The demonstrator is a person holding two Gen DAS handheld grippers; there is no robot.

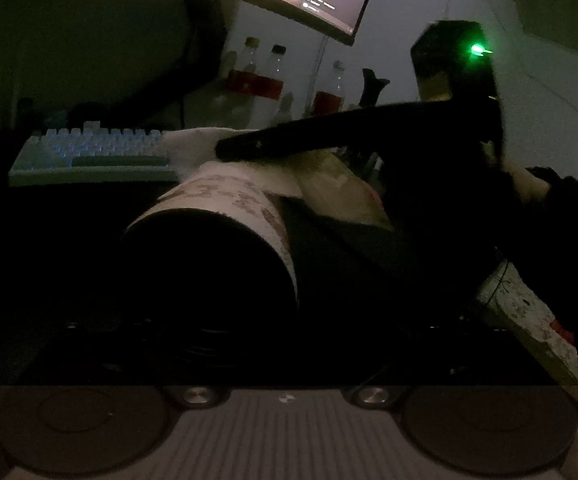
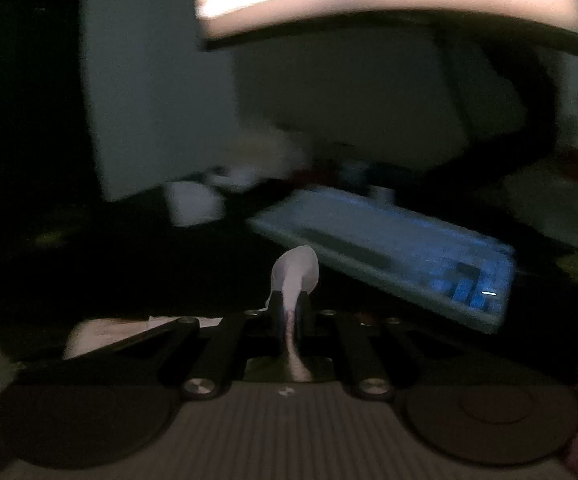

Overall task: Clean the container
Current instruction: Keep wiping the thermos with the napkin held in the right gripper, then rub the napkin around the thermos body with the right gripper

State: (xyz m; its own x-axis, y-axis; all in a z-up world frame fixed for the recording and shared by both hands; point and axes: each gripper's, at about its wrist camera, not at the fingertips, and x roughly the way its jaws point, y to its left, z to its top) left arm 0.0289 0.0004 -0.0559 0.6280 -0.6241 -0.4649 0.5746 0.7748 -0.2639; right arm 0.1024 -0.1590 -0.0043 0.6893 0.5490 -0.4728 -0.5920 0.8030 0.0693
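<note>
Dim room. Container (image 1: 225, 240) lies on side, just in front of keyboard (image 1: 93, 152). Left gripper spread wide, gripping nothing. Right gripper (image 2: 291, 304) clamped on white tissue (image 2: 295, 272), hovering near keyboard.

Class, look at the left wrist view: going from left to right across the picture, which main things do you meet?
Keyboard → patterned container lying on its side → white tissue → bottles with red labels → right gripper reaching in from the right, shut on the tissue.
</note>
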